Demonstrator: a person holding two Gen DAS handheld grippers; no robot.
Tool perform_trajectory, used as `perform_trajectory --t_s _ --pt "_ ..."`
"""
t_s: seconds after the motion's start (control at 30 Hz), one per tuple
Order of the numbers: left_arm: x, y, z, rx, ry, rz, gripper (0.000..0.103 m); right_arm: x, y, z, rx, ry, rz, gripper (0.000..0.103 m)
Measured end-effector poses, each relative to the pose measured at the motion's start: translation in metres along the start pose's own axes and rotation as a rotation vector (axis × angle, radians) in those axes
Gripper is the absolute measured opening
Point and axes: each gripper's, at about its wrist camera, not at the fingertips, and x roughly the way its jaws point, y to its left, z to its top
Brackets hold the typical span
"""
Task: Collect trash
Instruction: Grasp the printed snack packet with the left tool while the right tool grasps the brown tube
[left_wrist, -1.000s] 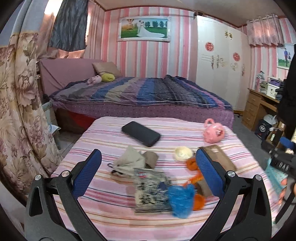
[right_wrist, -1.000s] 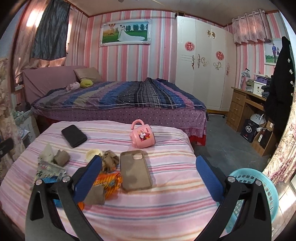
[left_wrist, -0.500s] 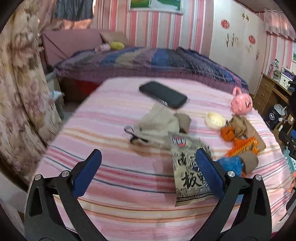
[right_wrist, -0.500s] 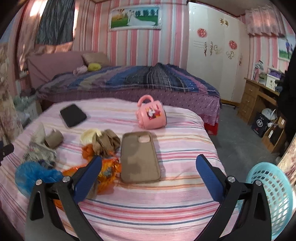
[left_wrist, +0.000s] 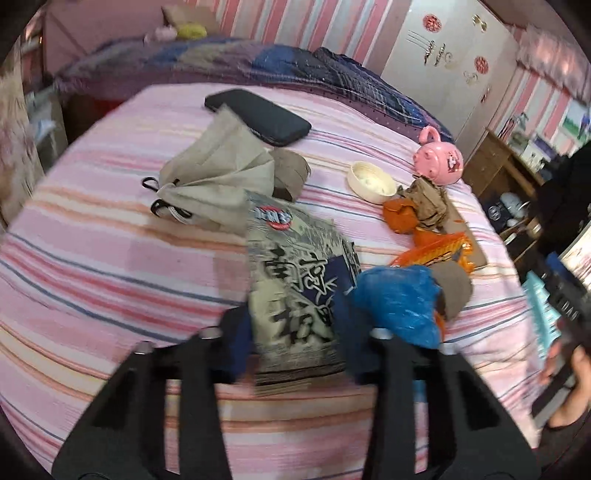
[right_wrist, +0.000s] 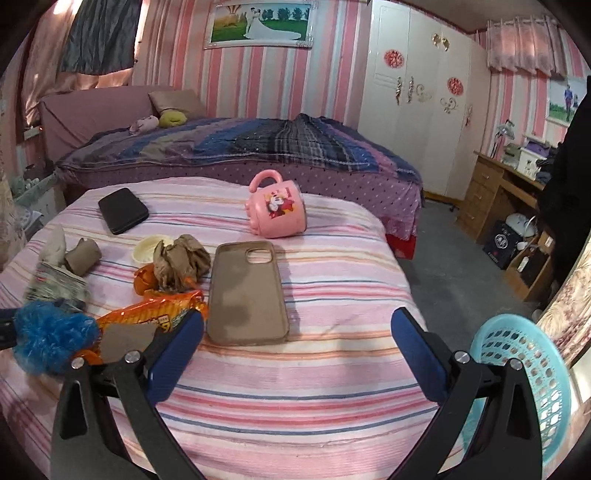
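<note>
A grey snack packet with black characters (left_wrist: 299, 284) lies on the pink striped tabletop (left_wrist: 110, 266). My left gripper (left_wrist: 293, 332) has its blurred jaws around the packet's near end, narrowed but not clearly pressed on it. Beside it lie a blue plastic bag (left_wrist: 399, 302), an orange wrapper (left_wrist: 436, 251), crumpled brown paper (left_wrist: 428, 199), a cardboard tube (left_wrist: 288, 173) and a beige face mask (left_wrist: 218, 170). My right gripper (right_wrist: 295, 350) is open and empty over the table's near edge, with the orange wrapper (right_wrist: 155, 314) by its left finger and the blue bag (right_wrist: 51, 332) further left.
A black phone (left_wrist: 258, 114), a tan phone case (right_wrist: 245, 291), a pink mug (right_wrist: 277, 210) on its side and a cream lid (left_wrist: 369, 181) lie on the table. A turquoise basket (right_wrist: 524, 376) stands on the floor at the right. A bed is behind.
My left gripper moved down and forward onto the grey packet, and its jaws narrowed around it. The right gripper stayed open and moved slightly closer to the table.
</note>
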Motion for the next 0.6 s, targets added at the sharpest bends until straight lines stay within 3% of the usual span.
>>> perform_trajectory --t_s 0.07,0.17,0.37,0.6 --pt "-0.006 0.000 0.001 -0.019 -0.008 -0.037 0.017 -0.001 0.002 -0.001 -0.008 -0.005 0.008 0.099" --pt "-0.015 -0.006 0.003 0.004 -0.040 -0.031 0.012 -0.002 0.006 0.000 -0.015 -0.010 0.034 0.099" --pt "-0.046 -0.016 0.007 0.093 -0.138 0.107 0.010 -0.004 0.025 -0.006 -0.038 -0.002 0.110 0.099" --pt "-0.073 0.004 0.014 0.087 -0.212 0.232 0.010 0.004 0.067 -0.019 -0.100 0.062 0.218 0.099"
